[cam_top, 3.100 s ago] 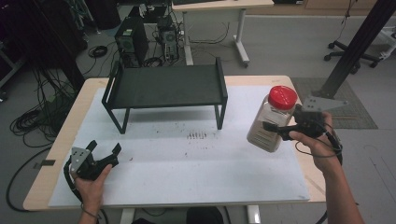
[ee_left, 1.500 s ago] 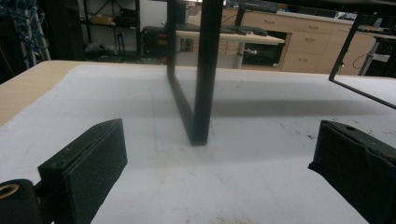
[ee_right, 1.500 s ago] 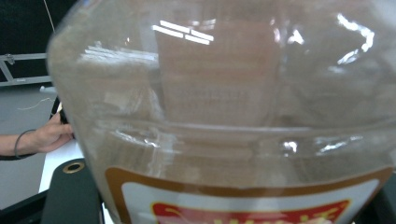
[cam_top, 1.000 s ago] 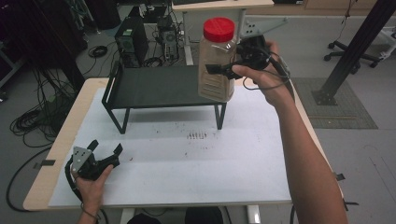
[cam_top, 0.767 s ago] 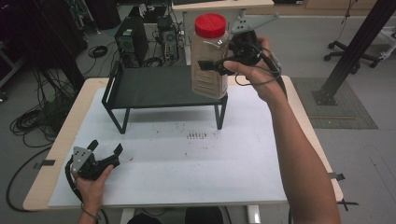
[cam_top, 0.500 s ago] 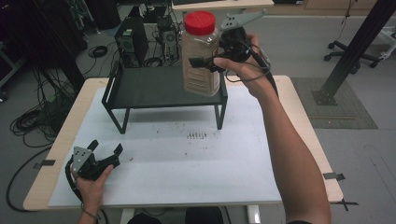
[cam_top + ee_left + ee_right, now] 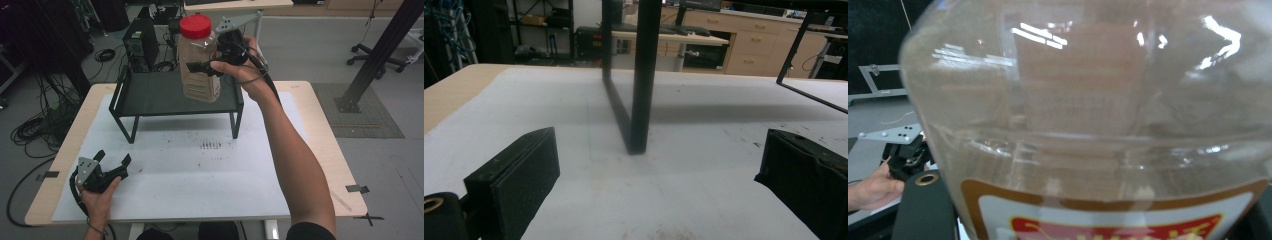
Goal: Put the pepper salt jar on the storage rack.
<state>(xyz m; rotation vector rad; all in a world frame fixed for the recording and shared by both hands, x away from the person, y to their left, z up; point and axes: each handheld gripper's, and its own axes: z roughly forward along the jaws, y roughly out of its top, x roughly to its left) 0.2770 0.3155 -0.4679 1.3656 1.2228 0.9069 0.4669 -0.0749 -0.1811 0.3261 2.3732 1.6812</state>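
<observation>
Jar [image 7: 199, 60] above the rack's [image 7: 165, 95] right end, left claw [image 7: 111, 161] near front-left

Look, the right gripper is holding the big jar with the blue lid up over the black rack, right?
Not quite: the lid is red, not blue, as the high view shows. The rest holds: the right gripper is holding the big jar up over the black rack.

High view: above the near table edge, facing 12 o'clock and down over the table [image 7: 310, 150].
Left gripper view: table level, close to the rack [image 7: 639, 75] leg.
Right gripper view: pressed against the jar [image 7: 1098, 125].
Shared: rack [image 7: 170, 95], jar [image 7: 199, 60].
</observation>
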